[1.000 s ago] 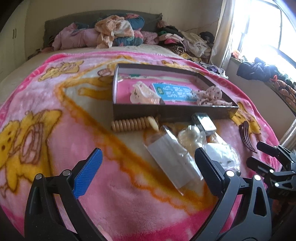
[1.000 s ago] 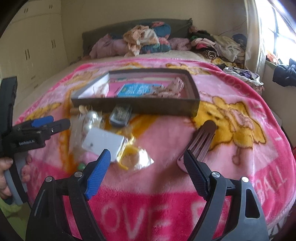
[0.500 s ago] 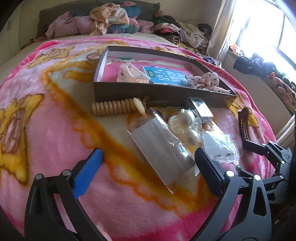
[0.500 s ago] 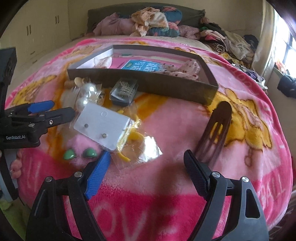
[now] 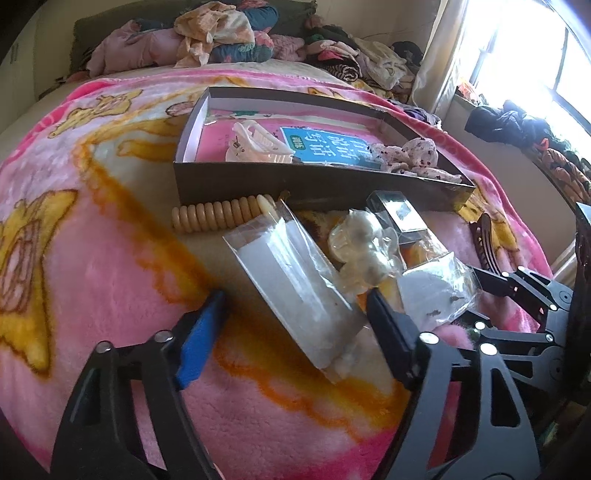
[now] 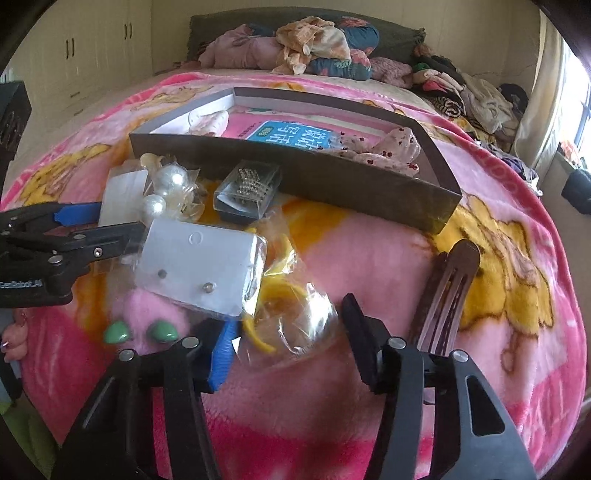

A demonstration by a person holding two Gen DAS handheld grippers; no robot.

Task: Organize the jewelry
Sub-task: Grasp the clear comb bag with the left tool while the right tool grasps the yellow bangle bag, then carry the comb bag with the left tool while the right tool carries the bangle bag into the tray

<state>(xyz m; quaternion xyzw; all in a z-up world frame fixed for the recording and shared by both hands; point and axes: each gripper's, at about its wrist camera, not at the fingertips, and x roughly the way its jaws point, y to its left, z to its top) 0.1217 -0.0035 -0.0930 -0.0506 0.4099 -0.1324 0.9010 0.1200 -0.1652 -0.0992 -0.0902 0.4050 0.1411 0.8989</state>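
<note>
A dark cardboard box (image 5: 314, 184) (image 6: 303, 173) lies on the pink blanket and holds a pale hair claw (image 5: 258, 146), a blue card and a floral scrunchie (image 5: 413, 155). In front of it lie a beige bead bracelet (image 5: 221, 216), a long clear packet with a white card (image 5: 295, 280), bagged pearl pieces (image 5: 365, 247) (image 6: 162, 192), a small clear case (image 6: 247, 192), an earring card (image 6: 201, 266), a bag with yellow rings (image 6: 284, 317), green earrings (image 6: 140, 332) and a brown hair clip (image 6: 448, 291). My left gripper (image 5: 295, 332) is open around the long packet. My right gripper (image 6: 288, 347) is open around the yellow-ring bag.
Piled clothes (image 5: 221, 33) line the head of the bed and the window side (image 6: 472, 96). Cupboards (image 6: 74, 55) stand at the left. The blanket's front edge drops off just below both grippers.
Both grippers have moved forward and down toward the packets, which now lie between their fingers. Both pairs of fingers have narrowed somewhat. Nothing has been lifted.
</note>
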